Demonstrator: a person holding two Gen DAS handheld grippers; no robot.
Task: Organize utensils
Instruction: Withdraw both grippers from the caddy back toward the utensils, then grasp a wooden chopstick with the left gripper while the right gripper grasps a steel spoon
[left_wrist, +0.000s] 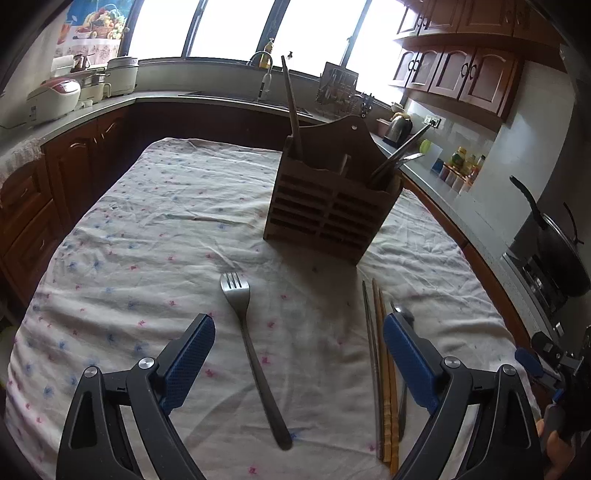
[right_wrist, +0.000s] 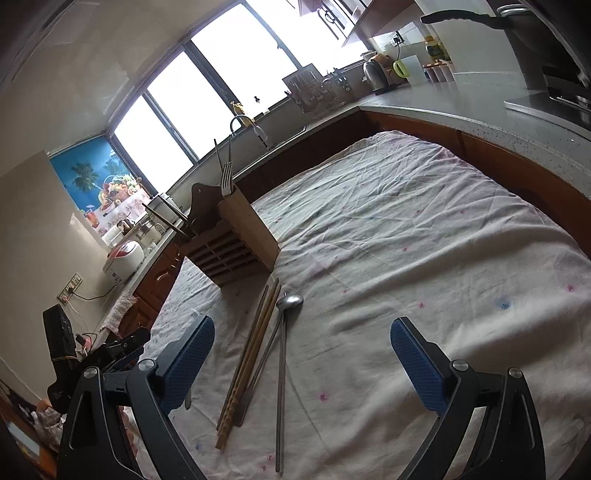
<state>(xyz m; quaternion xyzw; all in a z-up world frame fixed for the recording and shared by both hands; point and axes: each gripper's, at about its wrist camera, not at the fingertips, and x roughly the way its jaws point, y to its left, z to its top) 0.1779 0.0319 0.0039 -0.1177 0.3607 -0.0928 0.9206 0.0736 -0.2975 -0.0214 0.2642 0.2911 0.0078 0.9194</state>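
The left gripper (left_wrist: 299, 349), jaws wide, straddles the fork (left_wrist: 255, 354), seemingly the next pick for the caddy (left_wrist: 328, 210); the right gripper (right_wrist: 302, 354) hangs equally agape near the chopsticks (right_wrist: 247, 365).

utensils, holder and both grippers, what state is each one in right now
left gripper: open, empty, above the fork
right gripper: open, empty
fork: flat on the cloth, tines toward the holder
chopsticks: loose on the cloth, lying together
spoon: flat beside the chopsticks
holder: upright, some utensils already inside
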